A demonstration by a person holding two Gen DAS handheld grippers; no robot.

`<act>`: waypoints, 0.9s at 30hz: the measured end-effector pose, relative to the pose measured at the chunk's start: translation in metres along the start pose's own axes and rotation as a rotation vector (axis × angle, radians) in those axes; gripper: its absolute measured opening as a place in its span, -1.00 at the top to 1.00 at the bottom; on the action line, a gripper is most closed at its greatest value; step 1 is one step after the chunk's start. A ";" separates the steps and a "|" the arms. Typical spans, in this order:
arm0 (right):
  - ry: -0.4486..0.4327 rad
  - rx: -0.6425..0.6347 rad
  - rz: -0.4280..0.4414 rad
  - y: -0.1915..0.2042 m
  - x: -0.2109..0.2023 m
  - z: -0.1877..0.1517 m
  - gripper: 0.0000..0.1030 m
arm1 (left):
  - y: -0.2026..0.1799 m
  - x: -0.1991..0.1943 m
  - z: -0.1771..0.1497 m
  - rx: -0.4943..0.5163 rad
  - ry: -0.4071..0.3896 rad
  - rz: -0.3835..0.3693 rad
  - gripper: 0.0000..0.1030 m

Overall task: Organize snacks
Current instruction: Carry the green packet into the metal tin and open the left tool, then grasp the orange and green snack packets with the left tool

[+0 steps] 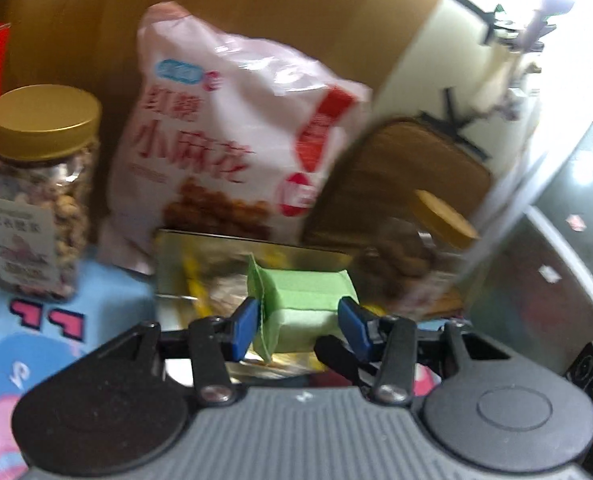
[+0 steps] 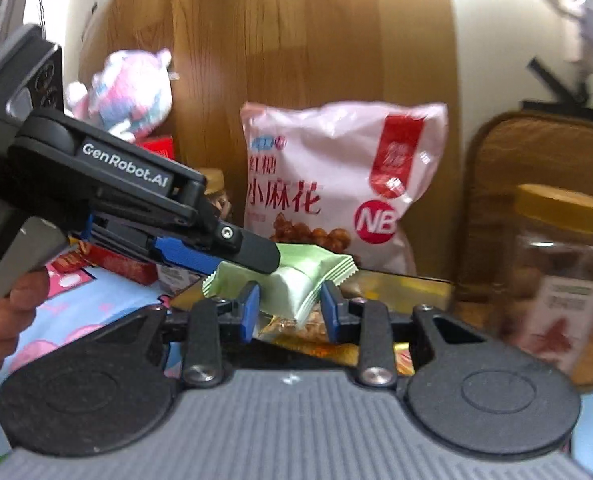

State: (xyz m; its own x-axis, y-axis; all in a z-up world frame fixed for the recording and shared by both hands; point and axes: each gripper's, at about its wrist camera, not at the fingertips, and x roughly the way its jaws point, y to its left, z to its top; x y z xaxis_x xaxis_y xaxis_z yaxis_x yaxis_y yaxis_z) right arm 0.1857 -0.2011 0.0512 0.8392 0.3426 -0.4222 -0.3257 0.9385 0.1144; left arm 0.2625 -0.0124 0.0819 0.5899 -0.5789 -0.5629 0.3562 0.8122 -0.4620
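L gripper, blue-padded black fingers, sits partway open w/ a small pale-green crinkle-edged foil snack packet between the pads; from the R wrist view its upper finger lies across the packet top, so it looks pinched, prob. held above the tray for placing. R gripper is also partway open, blue pads flanking the same packet's lower end; can't tell if they touch it. Could be a handover or a two-handed steady, judging only from this.

Just beneath: shiny gold rectangular tray, mirror-like rim, w/ loose wrapped snacks inside. Behind it, leaning on a wood panel, a puffy pink plastic bag of fried dough twists: soft, glossy, wrinkled. Clear plastic nut jar w/ gold screw lid stands upright left of the bag; a second gold-lidded jar right of tray, blurred. Cartoon-print blue cloth covers the surface.
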 end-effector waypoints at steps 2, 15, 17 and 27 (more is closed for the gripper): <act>0.030 0.004 -0.006 0.000 0.011 -0.001 0.20 | 0.006 0.010 0.003 0.016 0.009 0.038 0.13; 0.157 0.195 0.221 0.012 -0.043 -0.033 -0.06 | 0.025 -0.054 -0.045 0.026 -0.010 0.011 -0.14; 0.225 0.253 0.253 0.010 -0.039 -0.047 -0.06 | 0.033 -0.063 -0.067 -0.002 0.054 -0.013 -0.14; 0.300 0.299 0.302 0.035 -0.036 -0.072 0.15 | 0.054 -0.073 -0.148 -0.154 0.144 -0.128 -0.09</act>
State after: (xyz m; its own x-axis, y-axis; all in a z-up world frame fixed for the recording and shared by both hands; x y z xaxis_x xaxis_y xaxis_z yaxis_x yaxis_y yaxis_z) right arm 0.1128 -0.1836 0.0061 0.5511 0.6145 -0.5644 -0.3590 0.7853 0.5045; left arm 0.1314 0.0628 -0.0036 0.4340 -0.6895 -0.5799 0.3002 0.7175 -0.6285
